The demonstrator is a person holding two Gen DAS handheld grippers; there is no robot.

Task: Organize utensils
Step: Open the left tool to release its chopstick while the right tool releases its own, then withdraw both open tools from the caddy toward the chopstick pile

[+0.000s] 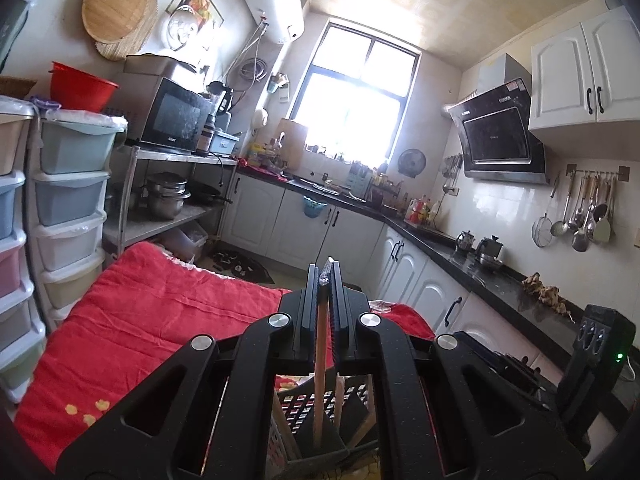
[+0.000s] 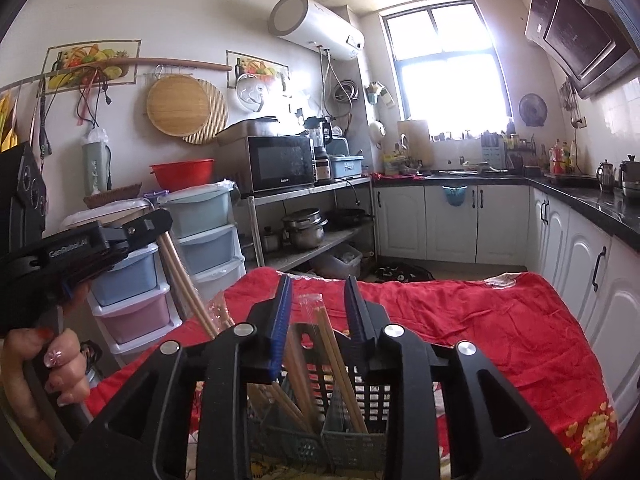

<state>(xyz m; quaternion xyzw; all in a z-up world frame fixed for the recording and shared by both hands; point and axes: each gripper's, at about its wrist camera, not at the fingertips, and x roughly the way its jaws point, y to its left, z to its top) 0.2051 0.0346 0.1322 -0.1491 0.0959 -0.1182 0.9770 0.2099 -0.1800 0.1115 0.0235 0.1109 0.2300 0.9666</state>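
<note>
My left gripper (image 1: 325,270) is shut on a pair of wooden chopsticks in a clear sleeve (image 1: 321,364), whose lower end reaches down into a dark slotted utensil basket (image 1: 320,404). In the right wrist view the left gripper (image 2: 154,226) is at the left, holding the chopsticks (image 2: 188,292) slanted toward the basket (image 2: 360,400). My right gripper (image 2: 318,294) is open just above the basket, around nothing. Several wrapped chopsticks (image 2: 336,364) stand in the basket's compartments.
The basket stands on a table covered with a red quilt (image 2: 480,320). Stacked plastic drawers (image 2: 200,236) and a metal shelf with a microwave (image 2: 280,164) are at the left. White cabinets under a black counter (image 2: 592,204) run along the right.
</note>
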